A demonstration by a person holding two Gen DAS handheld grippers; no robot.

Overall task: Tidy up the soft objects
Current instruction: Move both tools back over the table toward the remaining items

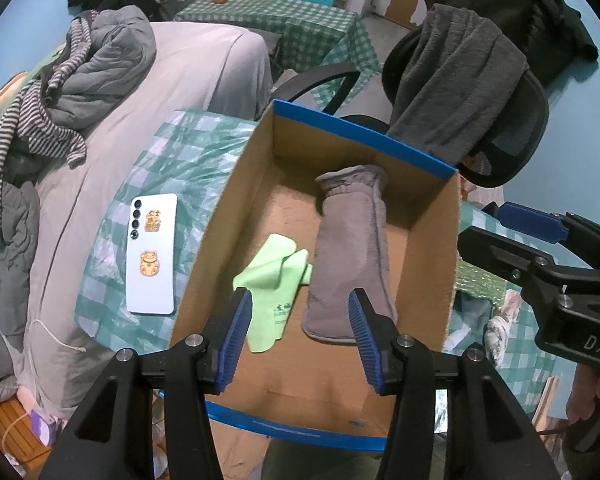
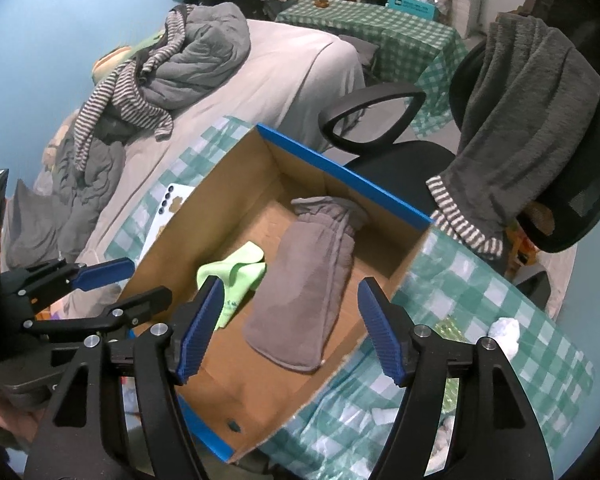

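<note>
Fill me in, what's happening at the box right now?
A person is sorting soft things into the cardboard box on the checked table. A grey mitten and a green cloth lie inside it. The left hand-held gripper and the right hand-held gripper both hover above, open and empty. A white phone lies beside the box.

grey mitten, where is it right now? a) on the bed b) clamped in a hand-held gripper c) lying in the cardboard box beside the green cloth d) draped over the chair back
c: the grey mitten lies on the floor of the cardboard box, partly overlapping the green cloth, and no gripper pads press on it.
</note>
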